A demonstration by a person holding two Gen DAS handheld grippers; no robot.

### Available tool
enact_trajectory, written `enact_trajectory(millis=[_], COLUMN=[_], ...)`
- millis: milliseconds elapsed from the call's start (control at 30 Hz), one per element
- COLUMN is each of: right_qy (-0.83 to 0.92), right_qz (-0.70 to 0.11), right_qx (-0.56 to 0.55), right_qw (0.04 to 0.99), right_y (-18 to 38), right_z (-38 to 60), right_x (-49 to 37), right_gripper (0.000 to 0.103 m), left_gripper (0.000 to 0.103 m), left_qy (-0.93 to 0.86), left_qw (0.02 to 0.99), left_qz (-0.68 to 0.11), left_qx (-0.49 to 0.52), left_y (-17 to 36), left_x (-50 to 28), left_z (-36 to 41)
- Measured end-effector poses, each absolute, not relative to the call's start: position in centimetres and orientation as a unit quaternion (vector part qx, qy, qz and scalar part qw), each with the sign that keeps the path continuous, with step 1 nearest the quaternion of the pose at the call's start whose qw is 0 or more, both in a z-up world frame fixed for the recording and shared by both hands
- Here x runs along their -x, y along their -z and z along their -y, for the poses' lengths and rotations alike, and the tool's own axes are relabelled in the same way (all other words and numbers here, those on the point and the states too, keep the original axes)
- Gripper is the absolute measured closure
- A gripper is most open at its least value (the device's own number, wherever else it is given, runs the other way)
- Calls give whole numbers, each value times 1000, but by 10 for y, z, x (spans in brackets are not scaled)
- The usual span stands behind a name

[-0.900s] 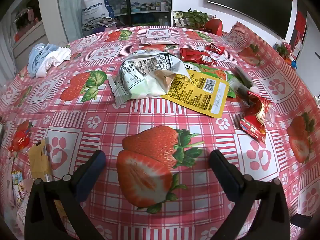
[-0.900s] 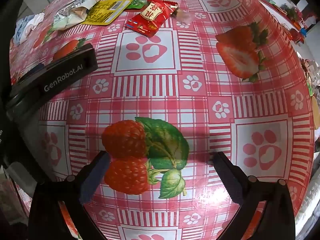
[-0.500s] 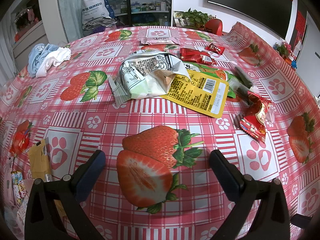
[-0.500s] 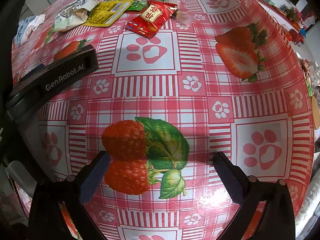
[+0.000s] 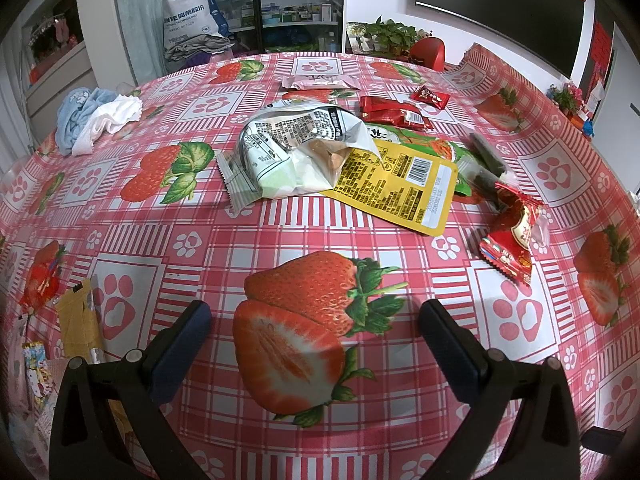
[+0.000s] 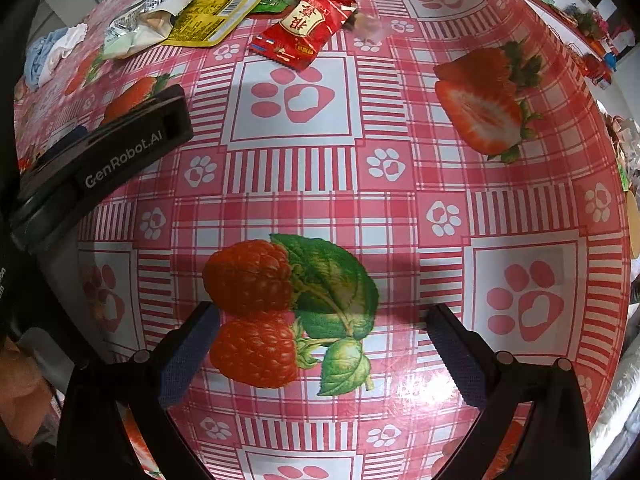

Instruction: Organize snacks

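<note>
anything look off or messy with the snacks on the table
Yes. The silver snack bag is crumpled and gaping open, lying on the yellow packet. The red packet near it is twisted. The snacks lie in a loose, overlapping heap, unsorted.

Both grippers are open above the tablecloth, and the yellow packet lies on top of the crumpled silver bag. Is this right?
Not quite. Both the left gripper and the right gripper are open over the tablecloth, but the order is reversed: the left wrist view shows the crumpled silver bag overlapping the edge of the yellow packet, so the bag lies on top.
</note>
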State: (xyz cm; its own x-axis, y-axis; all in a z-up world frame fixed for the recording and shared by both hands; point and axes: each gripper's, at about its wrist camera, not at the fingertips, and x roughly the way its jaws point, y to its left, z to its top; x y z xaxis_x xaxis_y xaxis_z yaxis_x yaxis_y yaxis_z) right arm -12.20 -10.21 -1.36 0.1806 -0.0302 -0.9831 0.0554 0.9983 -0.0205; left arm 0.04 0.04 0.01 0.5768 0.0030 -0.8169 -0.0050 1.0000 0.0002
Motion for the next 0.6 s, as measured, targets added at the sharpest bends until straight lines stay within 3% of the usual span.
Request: enact_trajectory(millis=[233,500,600], right_qy=[26,23,16], right_qz=[-631,-664,-666], right_qx=[-12,-11,-10], right_qw=[775,747,746], right_y=[19,27,16], right_z=[97,91,74], right_x=[116,105,110], right_gripper=[0,0,0], left_gripper=[0,0,0], left_qy=[71,121,119], left_qw=[810,811,806], left_qz=[-581,-573,-580], left_qx=[-31,-21,-2], left_y=[-8,-97,-117], left_x=[-15,27,51], left_z=[8,-28,-75])
